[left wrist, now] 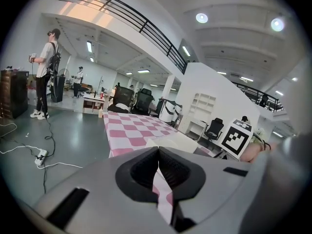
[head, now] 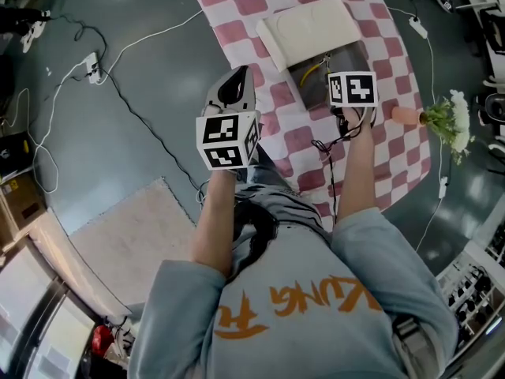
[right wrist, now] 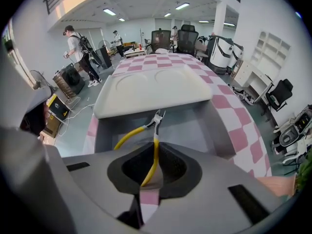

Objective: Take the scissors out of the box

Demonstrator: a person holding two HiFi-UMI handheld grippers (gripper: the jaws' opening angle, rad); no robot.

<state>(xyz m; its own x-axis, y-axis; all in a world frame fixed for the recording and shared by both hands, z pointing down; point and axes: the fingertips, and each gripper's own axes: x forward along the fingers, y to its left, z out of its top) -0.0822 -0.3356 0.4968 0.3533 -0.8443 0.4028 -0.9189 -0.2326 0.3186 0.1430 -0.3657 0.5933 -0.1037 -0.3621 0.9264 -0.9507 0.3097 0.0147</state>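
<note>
The right gripper (right wrist: 155,150) has its fingers (right wrist: 135,171) clenched on one yellow handle of the scissors (right wrist: 156,126), which lie inside the single grey box (right wrist: 214,126). The left gripper (left wrist: 158,156) has its fingers (left wrist: 142,168) pressed together on nothing, hanging over the edge of the checked surface (head: 379,156). One white lid (right wrist: 156,89) covers the box's far part. Only the right gripper view shows the blades and both handles. Only the head view shows one vase of flowers (head: 442,121), well apart from the box.
</note>
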